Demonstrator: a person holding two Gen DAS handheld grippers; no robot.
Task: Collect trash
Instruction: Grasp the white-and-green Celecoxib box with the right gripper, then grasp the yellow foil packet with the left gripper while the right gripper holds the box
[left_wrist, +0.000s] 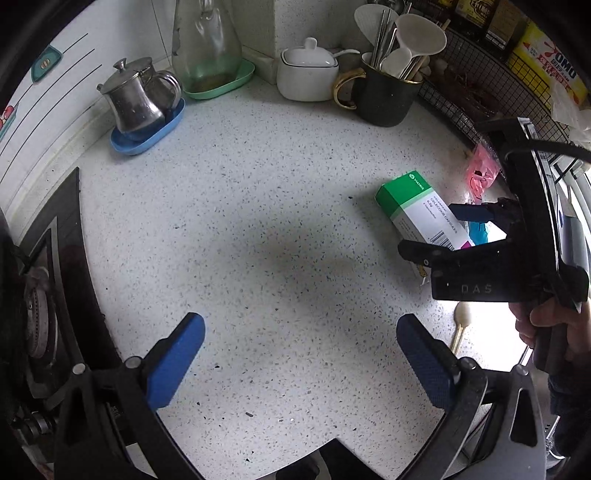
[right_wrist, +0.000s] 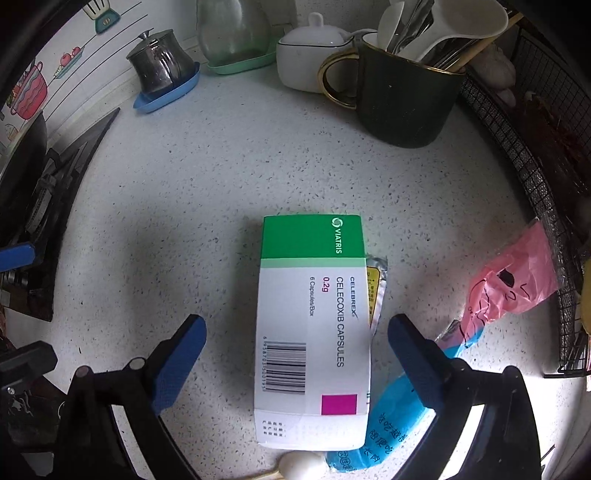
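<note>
My right gripper (right_wrist: 295, 334) gapes over the box (right_wrist: 314, 332), untouched, reading VIATRIS, CELEBREX, CELECOXIB CAPSULES 0.2g; my left gripper (left_wrist: 300, 334) spreads wide, empty.

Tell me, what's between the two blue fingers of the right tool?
The green and white medicine box lies flat on the counter between the right tool's open fingers, not touched yet. The right wrist view shows this.
</note>
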